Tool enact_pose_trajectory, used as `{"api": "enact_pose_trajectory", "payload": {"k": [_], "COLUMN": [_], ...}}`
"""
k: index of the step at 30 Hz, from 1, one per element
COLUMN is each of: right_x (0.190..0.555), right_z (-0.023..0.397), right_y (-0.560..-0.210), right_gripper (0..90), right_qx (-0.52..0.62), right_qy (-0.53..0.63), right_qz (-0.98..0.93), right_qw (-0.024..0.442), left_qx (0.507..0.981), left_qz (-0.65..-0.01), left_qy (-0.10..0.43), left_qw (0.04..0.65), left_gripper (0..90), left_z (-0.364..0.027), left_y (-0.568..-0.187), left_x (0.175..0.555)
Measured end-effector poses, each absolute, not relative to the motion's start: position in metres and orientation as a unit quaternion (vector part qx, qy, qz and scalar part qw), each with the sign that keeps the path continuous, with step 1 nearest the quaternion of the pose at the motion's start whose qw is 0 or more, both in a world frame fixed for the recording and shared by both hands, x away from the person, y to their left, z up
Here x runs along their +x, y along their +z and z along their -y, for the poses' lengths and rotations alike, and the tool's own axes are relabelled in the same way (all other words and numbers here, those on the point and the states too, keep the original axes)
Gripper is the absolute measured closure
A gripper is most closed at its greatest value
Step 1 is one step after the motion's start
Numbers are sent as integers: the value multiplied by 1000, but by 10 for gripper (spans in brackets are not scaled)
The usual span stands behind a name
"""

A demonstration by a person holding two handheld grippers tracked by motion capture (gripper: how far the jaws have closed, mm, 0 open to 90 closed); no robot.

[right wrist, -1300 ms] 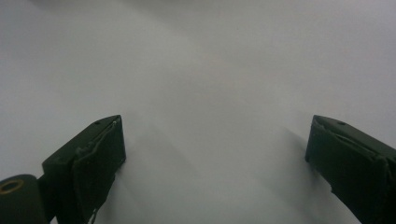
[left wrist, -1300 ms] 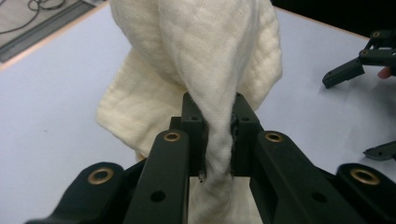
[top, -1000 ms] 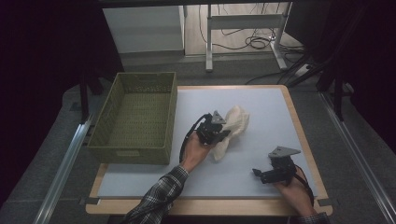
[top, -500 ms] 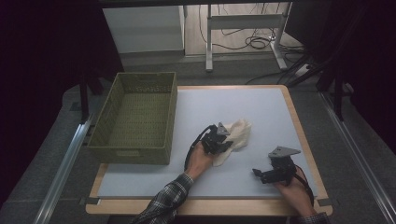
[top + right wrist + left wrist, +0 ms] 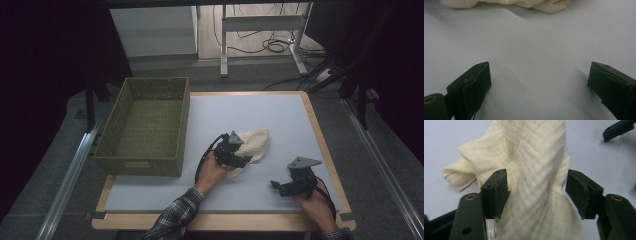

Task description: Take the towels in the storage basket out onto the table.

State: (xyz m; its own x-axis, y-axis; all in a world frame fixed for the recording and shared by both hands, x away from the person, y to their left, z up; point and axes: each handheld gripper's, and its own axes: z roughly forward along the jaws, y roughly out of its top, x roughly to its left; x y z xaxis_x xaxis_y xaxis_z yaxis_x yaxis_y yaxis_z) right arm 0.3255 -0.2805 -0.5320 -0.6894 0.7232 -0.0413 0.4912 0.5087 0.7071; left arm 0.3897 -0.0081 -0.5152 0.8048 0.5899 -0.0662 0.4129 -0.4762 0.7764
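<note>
- Crumpled cream-yellow ribbed cloth [image 5: 254, 144]: lies in a loose heap on the pale grey table mat [image 5: 280, 115], right of centre in the high view. In the left gripper view the cloth [image 5: 534, 170] fills the middle of the frame from top to bottom, with a folded corner spread to the left and a white label just visible at the lower left.
- Left gripper [image 5: 239, 156]: a black two-jaw tool held in the person's left hand [image 5: 212, 170], at the lower centre of the high view, its tip over the near edge of the cloth. In its own view the left gripper [image 5: 537, 192] has its jaws apart, having just been opening; the cloth lies between them. The left pad sits at the edge of the fabric and the right pad stands clear of it, so the cloth is released, not gripped.
- Right gripper [image 5: 278, 187]: a black two-jaw tool with a grey three-cornered plate on top, held in the right hand [image 5: 315, 205] at the lower right of the high view, apart from the cloth. In its own view the right gripper [image 5: 539, 82] has its jaws spread wide over bare mat, with nothing between them; the cloth's edge [image 5: 524, 3] runs along the top of that frame.
- Olive-green woven rectangular basket [image 5: 110, 135]: stands at the left of the high view on the left edge of the mat, apart from the cloth.
- Sleeve: a plaid sleeve [image 5: 175, 220] enters from the bottom centre of the high view.
</note>
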Motion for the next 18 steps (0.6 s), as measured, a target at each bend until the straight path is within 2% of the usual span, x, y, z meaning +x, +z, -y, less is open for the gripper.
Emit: {"api": "enact_pose_trajectory", "payload": {"k": [5, 11, 14, 15, 16, 17, 18], "right_x": [326, 326, 326, 326, 326, 326, 326], "right_z": [280, 280, 281, 282, 282, 284, 284], "right_y": [-532, -532, -532, -531, -531, -530, -530], "right_gripper": [48, 48, 61, 98, 98, 169, 169], "right_qx": [356, 356, 358, 359, 359, 369, 369], "right_qy": [344, 344, 345, 346, 346, 350, 350], "right_qz": [-852, -853, -852, -850, -850, -844, -844], "right_qw": [168, 169, 167, 169, 169, 171, 171], "left_qx": [852, 856, 857, 856, 856, 856, 857], "left_qz": [-288, -282, -279, -279, -279, -278, -277], "left_qy": [120, 125, 125, 121, 121, 120, 120], "left_qw": [420, 414, 415, 417, 417, 418, 417], "left_gripper": [279, 272, 333, 357, 379, 397, 397], "left_z": [-6, -17, -24, -27, -27, -28, -29], "left_y": [-507, -508, -511, -514, -514, -516, -519], "left_x": [376, 363, 355, 349, 349, 346, 343]}}
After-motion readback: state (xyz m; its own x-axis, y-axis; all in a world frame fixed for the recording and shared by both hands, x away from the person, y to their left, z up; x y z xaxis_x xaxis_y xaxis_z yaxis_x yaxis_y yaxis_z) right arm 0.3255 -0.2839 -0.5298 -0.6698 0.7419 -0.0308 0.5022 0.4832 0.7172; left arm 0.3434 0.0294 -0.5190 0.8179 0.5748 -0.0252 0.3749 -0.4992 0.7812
